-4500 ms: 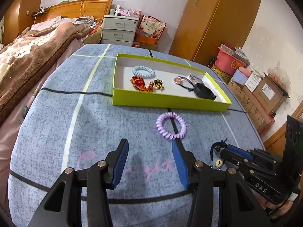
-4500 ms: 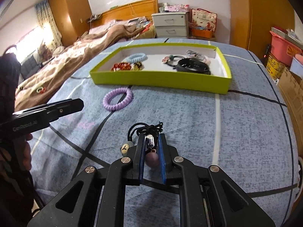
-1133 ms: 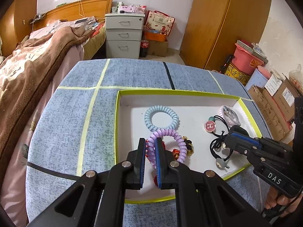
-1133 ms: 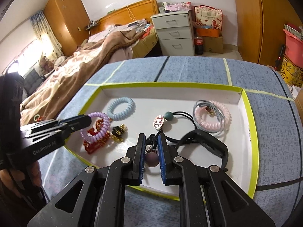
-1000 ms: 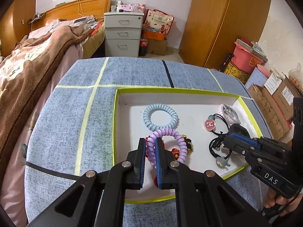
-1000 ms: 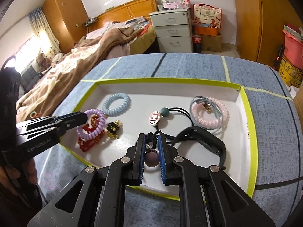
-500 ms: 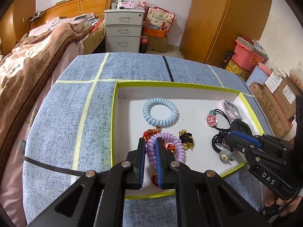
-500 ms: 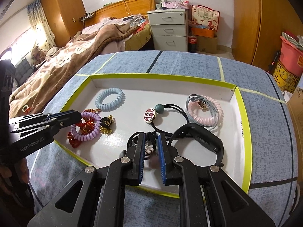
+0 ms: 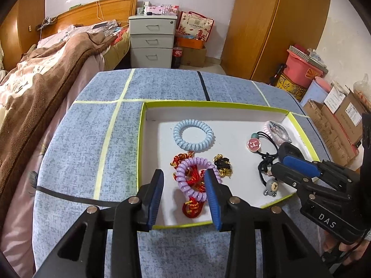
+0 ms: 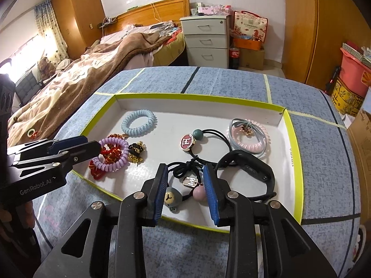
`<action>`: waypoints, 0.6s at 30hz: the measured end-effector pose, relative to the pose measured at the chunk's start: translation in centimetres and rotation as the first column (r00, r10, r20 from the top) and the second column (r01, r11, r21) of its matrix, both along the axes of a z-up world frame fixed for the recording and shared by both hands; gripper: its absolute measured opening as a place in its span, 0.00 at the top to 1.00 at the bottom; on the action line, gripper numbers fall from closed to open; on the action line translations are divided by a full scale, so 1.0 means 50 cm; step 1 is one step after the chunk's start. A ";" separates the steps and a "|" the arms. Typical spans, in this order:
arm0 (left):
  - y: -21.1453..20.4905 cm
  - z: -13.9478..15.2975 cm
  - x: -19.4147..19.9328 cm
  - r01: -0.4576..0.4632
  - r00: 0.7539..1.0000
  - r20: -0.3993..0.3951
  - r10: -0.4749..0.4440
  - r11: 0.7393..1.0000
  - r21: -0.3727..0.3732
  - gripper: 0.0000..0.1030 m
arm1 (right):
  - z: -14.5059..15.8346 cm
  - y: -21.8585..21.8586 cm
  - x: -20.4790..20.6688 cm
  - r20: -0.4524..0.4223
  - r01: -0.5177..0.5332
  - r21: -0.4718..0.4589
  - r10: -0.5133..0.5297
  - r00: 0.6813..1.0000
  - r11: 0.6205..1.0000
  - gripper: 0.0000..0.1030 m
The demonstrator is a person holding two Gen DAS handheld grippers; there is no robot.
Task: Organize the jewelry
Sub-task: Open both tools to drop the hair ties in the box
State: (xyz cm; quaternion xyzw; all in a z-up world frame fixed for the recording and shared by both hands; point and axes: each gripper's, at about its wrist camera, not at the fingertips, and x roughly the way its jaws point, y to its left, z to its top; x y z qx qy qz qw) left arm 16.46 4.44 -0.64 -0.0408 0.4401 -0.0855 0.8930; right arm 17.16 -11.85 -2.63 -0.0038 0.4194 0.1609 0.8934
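Note:
A lime-rimmed white box (image 9: 140, 139) (image 10: 294, 139) sits on the blue cloth. Inside it, a purple spiral hair tie (image 9: 182, 180) (image 10: 120, 162) lies on a red bracelet (image 9: 192, 206). My left gripper (image 9: 184, 178) (image 10: 90, 143) hangs just over the tie, its jaws opening and the pads clear of it. A black cord hair tie (image 10: 183, 169) with a grey bear bead (image 10: 171, 197) (image 9: 270, 186) and a pink bead rests near the box's front wall. It lies between the opening jaws of my right gripper (image 10: 184, 173) (image 9: 279, 158), unpressed.
The box also holds a light blue spiral tie (image 9: 192, 136), a gold-and-black charm (image 10: 136, 150), a round pink tie (image 10: 187, 141), a pink spiral tie (image 10: 250, 136) and a black wristband (image 10: 252, 169). A bed (image 9: 46, 74) lies left, cartons (image 9: 336, 120) right.
Both grippers have opened. The purple hair tie dropped from the left jaws onto the red bracelet, and the black cord tie left the right jaws and now lies on the box floor.

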 end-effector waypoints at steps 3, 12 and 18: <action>-0.001 0.006 -0.012 -0.006 1.000 0.010 0.006 1.000 0.000 0.61 | 0.006 -0.002 -0.008 0.012 0.016 0.004 -0.016 1.000 1.000 0.66; -0.022 0.027 -0.075 -0.028 0.997 0.077 0.024 0.998 0.050 0.56 | 0.021 -0.014 -0.057 0.045 0.049 0.009 -0.049 0.998 0.999 0.58; -0.030 0.032 -0.121 -0.077 0.992 0.108 0.069 0.994 0.071 0.55 | 0.034 -0.024 -0.104 0.080 0.090 0.001 -0.090 0.993 0.996 0.58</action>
